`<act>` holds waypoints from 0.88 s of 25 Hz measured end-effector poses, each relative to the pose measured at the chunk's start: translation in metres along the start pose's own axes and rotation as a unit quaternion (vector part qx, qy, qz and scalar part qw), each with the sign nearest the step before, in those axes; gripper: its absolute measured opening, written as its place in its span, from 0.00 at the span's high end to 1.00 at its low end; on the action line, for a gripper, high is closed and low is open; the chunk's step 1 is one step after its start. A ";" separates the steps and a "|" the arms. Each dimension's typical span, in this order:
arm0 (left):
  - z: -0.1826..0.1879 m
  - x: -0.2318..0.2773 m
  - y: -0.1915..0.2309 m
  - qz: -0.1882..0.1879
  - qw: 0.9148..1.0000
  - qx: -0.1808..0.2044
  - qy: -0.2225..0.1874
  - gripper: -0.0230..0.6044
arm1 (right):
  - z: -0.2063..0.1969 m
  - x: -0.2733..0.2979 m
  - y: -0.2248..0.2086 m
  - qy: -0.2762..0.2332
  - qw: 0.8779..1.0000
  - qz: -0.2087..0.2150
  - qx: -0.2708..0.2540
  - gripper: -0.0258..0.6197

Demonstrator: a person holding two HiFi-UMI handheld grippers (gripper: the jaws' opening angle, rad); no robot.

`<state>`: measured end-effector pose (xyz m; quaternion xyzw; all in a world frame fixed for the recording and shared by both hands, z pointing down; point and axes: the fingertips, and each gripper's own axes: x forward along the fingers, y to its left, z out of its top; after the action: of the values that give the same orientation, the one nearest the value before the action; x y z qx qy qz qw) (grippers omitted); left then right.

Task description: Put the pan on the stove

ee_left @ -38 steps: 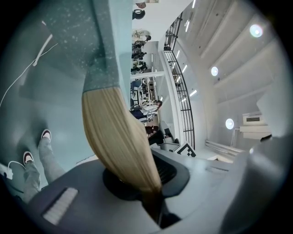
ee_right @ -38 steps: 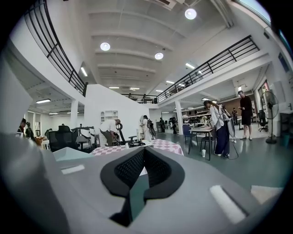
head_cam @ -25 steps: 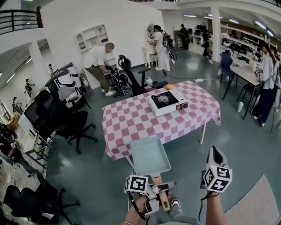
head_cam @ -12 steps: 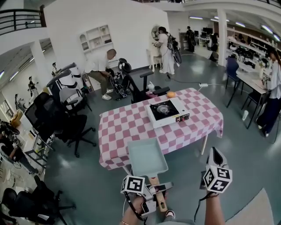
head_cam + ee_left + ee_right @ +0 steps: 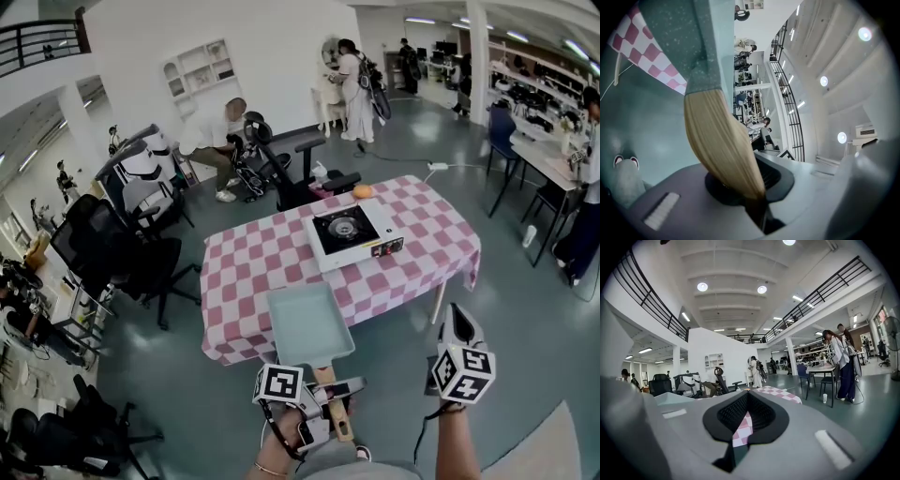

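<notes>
While left tool (image 5: 336, 395) clamps wooden handle (image 5: 323, 376) of square mint pan (image 5: 307, 323) | right tool (image 5: 457, 323) closed, empty

pale teal pan (image 5: 307, 323) with tan handle (image 5: 722, 140), pink-and-white checked tablecloth (image 5: 262, 262), white stove (image 5: 382, 225) with black top.

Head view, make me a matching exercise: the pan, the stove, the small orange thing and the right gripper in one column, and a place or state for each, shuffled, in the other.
Things:
1 pan
2 stove
3 small orange thing
4 right gripper

Places or states:
A white body, black top, on the checked table
B held by its wooden handle in the left gripper
C nothing between its jaws
D at the table's far edge, beyond the stove

Pairs: 1-B, 2-A, 3-D, 4-C
</notes>
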<state>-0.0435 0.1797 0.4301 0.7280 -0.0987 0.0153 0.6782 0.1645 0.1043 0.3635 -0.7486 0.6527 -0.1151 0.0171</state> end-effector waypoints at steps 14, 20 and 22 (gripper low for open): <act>0.086 0.039 0.012 -0.005 1.000 -0.023 0.005 0.92 | 0.001 0.083 -0.029 0.005 1.000 -0.020 -0.006 0.95; 0.151 0.065 -0.001 -0.013 1.000 -0.023 0.009 0.92 | 0.012 0.149 -0.038 0.015 1.000 -0.025 -0.007 0.95; 0.175 0.073 -0.004 -0.013 1.000 -0.022 0.007 0.92 | 0.018 0.173 -0.038 0.018 1.000 -0.024 -0.011 0.95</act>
<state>0.0089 -0.0025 0.4240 0.7138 -0.0844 0.0097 0.6952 0.2262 -0.0624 0.3789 -0.7618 0.6362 -0.1217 -0.0055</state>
